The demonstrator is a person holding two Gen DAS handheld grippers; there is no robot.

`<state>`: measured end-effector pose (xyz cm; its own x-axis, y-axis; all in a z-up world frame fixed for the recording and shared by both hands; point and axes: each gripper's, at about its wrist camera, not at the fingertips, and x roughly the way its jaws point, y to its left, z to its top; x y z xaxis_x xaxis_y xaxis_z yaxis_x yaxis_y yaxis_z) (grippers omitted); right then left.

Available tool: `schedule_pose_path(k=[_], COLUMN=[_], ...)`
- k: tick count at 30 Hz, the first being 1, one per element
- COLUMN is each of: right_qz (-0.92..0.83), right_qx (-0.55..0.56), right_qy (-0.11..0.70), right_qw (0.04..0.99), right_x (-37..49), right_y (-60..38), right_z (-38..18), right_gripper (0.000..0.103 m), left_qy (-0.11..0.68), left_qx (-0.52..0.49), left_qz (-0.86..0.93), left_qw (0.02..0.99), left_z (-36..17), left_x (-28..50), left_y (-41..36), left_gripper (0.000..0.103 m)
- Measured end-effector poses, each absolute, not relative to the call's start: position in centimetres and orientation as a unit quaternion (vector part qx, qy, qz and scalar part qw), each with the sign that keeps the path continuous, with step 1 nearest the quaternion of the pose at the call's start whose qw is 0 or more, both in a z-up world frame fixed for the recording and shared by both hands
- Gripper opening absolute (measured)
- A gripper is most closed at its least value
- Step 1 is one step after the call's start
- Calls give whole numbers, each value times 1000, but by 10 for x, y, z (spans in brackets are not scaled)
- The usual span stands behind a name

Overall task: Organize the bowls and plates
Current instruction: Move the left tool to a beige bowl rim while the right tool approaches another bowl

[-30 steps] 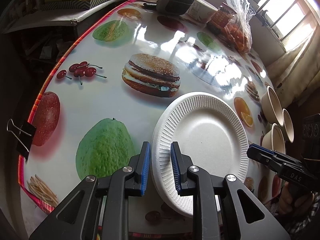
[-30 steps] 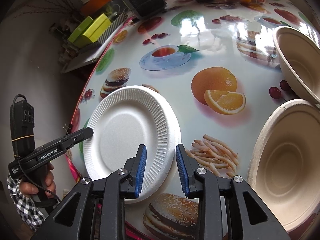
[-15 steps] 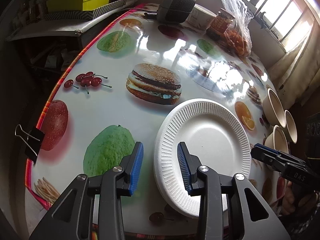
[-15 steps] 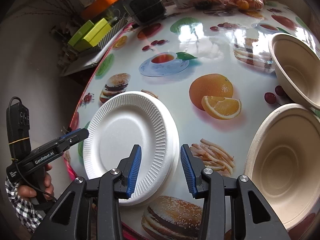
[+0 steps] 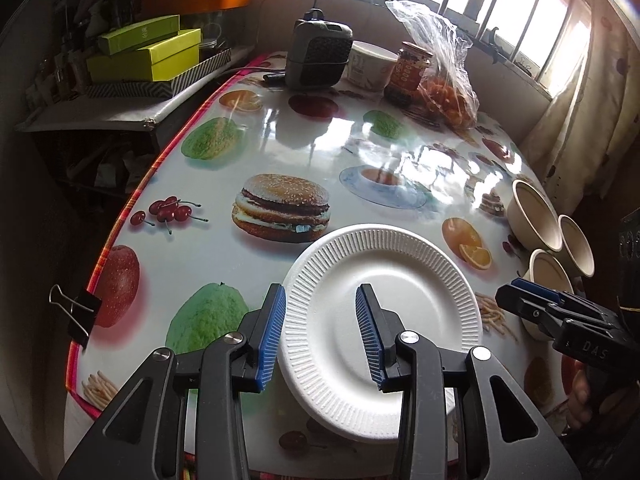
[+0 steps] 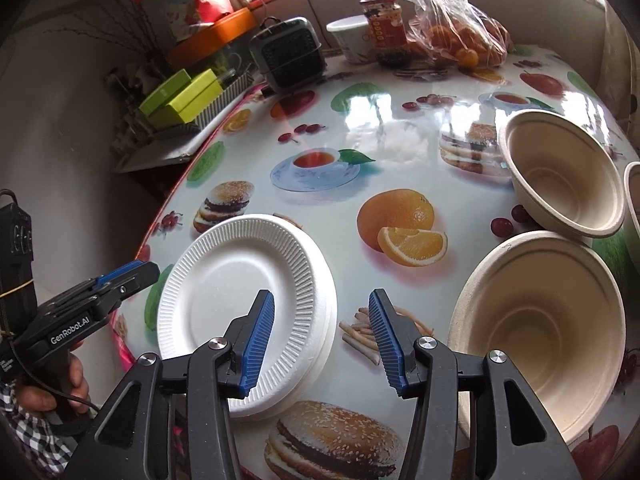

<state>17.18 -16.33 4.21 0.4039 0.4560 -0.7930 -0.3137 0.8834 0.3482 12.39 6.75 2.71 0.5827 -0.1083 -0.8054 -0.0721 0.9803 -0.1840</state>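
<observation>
Shiny round table [image 5: 248,264] with food pictures, by a sunny window. Just let go of: stack of white ridged foam plates [image 6: 244,304], lying flat near the front edge. Left gripper [image 5: 320,336] spread above it, right gripper [image 6: 320,344] opening wider, both empty. Farther right, three tan paper bowls [image 6: 560,176] not yet stacked. Bowls next, probably.

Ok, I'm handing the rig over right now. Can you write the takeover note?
Left gripper: open, holding nothing, over the near rim of the white ribbed foam plates.
Right gripper: jaws opening, nothing between them, over the plates' right edge.
Plates: stacked on the food-print tablecloth, near the table's front edge.
Beige paper bowls: near one, far one and a third at the frame edge, all separate, right of the plates.
Done: plates stacked.
Left: bowls not yet nested.
</observation>
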Motion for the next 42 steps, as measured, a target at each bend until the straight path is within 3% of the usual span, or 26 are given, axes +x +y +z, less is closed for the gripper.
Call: schedule_pose_path(k=[35,42], right_qz=[106,80], right_qx=[70,82], right_qy=[408,402], right_qw=[904,909], right_x=[135,135], right_y=[-267,-298], right_z=[82,84], right_gripper=[57,57], left_qy=[415,431], left_qx=[-11,-43], left_qz=[-122,-164], left_qw=[902,886], left_z=[53,50], left_x=[136,150], left_y=[-75,-94], left_gripper=[44,44])
